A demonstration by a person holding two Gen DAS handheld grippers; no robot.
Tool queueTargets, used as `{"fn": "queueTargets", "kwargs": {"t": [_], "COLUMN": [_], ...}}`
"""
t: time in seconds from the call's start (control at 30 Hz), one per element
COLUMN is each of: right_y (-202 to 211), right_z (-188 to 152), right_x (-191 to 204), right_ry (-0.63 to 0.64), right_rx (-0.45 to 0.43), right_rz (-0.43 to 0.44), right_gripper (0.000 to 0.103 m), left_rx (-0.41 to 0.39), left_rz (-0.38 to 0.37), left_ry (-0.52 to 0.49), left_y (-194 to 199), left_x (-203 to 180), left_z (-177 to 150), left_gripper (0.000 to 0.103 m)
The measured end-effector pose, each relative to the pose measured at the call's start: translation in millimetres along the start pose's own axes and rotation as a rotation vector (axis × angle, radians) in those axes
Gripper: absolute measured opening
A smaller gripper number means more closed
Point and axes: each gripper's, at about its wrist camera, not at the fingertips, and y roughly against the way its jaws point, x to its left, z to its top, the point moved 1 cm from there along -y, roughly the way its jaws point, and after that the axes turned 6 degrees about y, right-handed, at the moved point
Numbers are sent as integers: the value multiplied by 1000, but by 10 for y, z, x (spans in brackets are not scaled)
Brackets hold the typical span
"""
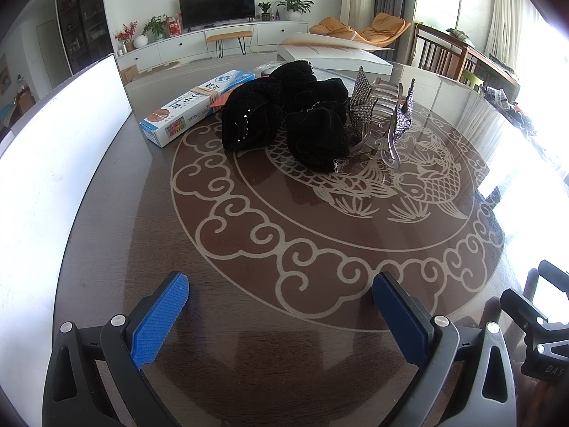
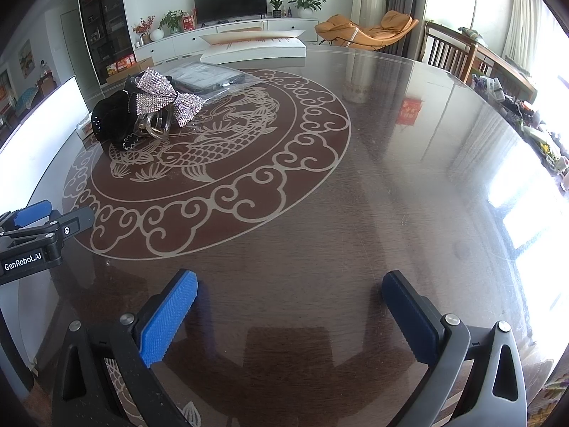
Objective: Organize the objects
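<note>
A black velvet hair bow (image 1: 284, 114) lies on the round glass-topped table (image 1: 320, 249), touching a clear claw clip with rhinestone wings (image 1: 382, 112) on its right. A blue-and-white long box (image 1: 199, 103) lies behind-left of them. My left gripper (image 1: 281, 306) is open and empty, low over the table, well short of the bow. In the right wrist view the bow (image 2: 110, 121) and rhinestone clip (image 2: 165, 98) sit far left. My right gripper (image 2: 290, 302) is open and empty over bare table (image 2: 391, 178). The left gripper's fingers (image 2: 33, 213) show at the left edge.
A white book or box (image 1: 334, 55) lies at the table's far side, with a plastic-wrapped dark item (image 2: 209, 78) in front of it. A white panel (image 1: 46, 163) stands along the table's left edge. Wooden chairs (image 1: 451, 57) stand at the right.
</note>
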Motion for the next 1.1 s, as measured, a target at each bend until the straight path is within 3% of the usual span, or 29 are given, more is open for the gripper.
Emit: {"fn": "queueTargets", "kwargs": {"t": [0.53, 0.7, 0.77, 0.8, 0.97, 1.1], "right_y": [-1, -1, -1, -1, -2, -2], "right_z": [1, -1, 1, 0, 4, 5], "right_x": [1, -1, -1, 0, 4, 3], "right_ry": [0, 0, 0, 0, 0, 0], "right_rx": [0, 0, 0, 0, 1, 0], "right_rz": [0, 0, 0, 0, -2, -2], "right_gripper": [103, 103, 103, 103, 103, 103], "left_rx": [9, 191, 239, 221, 5, 53], "left_rz": [-3, -40, -78, -82, 14, 104], "left_ry": [-6, -44, 1, 14, -9, -28], "left_y": [-1, -68, -53, -8, 95, -486], "left_x": [-1, 41, 147, 207, 391, 545], "left_z": [5, 175, 358, 508, 1549, 2154], "left_gripper": [103, 103, 103, 103, 103, 103]}}
